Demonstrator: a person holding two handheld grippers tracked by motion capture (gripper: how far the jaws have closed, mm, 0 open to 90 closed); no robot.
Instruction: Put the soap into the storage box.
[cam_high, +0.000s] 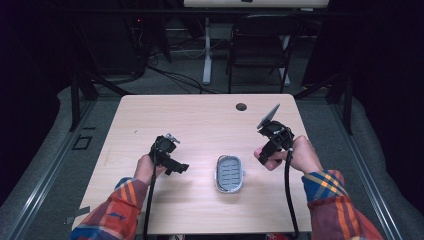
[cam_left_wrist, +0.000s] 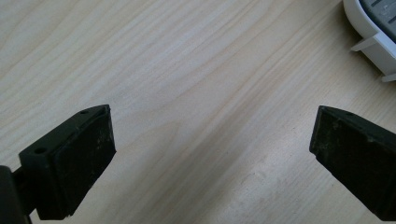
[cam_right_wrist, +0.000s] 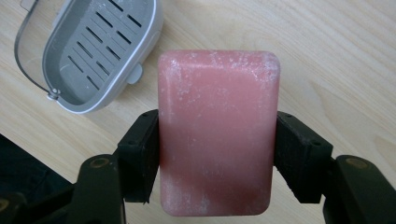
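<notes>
A pink bar of soap (cam_right_wrist: 217, 135) stands upright between the jaws of my right gripper (cam_right_wrist: 217, 122), which is shut on its two long sides and held above the table. Down to its left in the right gripper view lies a white soap dish (cam_right_wrist: 140, 44) with a grey slotted insert and a wire handle. In the high view the soap dish (cam_high: 229, 173) sits at the table's front middle, with my right gripper (cam_high: 270, 149) to its right and my left gripper (cam_high: 176, 166) to its left. My left gripper (cam_left_wrist: 212, 128) is open over bare wood, the soap dish (cam_left_wrist: 369, 35) at its upper right.
The light wooden table (cam_high: 200, 120) has a cable hole (cam_high: 241, 106) near its far edge. Beyond the table stand a black folding chair (cam_high: 260, 45) and a white desk leg (cam_high: 206, 50). Dark floor and cables surround the table.
</notes>
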